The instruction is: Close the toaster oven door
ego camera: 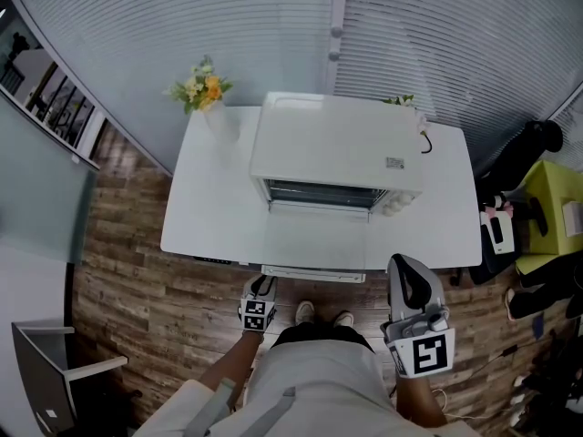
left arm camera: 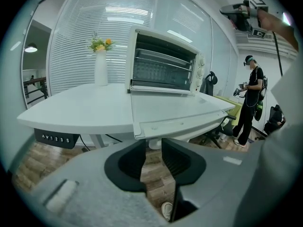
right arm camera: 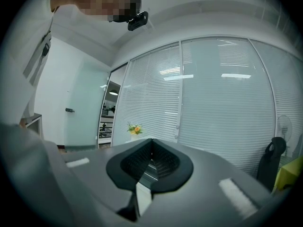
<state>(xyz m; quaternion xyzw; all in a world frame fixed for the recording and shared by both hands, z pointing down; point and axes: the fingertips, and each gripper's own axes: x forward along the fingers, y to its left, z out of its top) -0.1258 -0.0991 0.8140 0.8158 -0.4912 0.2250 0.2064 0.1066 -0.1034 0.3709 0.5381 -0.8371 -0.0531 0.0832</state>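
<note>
Head view: a white toaster oven (ego camera: pixel 337 148) stands at the centre of a white table (ego camera: pixel 209 208), its door (ego camera: pixel 319 235) folded down flat toward the lower edge of the frame and reaching past the table's near rim. A vase of flowers (ego camera: pixel 205 89) sits at the table's upper left corner, before the window blinds (ego camera: pixel 182 25). The left gripper (ego camera: pixel 263 284) lies just below the door's front edge, left of centre; the right gripper (ego camera: pixel 407 276) is at lower right, clear of the door and over the wooden floor (ego camera: pixel 137 308).

Left gripper view: the left gripper's (left arm camera: pixel 153 148) jaws stand apart with only floor and a shoe (left arm camera: pixel 166 210) seen through the gap (nothing is gripped). The door's front edge (left arm camera: pixel 182 122) runs just above the jaw tips; contact cannot be told. The oven's open cavity (left arm camera: pixel 163 67) fills the upper centre, and a second person (left arm camera: pixel 251 98) stands at the right.

Right gripper view: the right gripper's (right arm camera: pixel 151 145) jaws are together at the tips, with nothing gripped. Behind them are blinds (right arm camera: pixel 213 103), with the flowers (right arm camera: pixel 135 129) small at centre left
</note>
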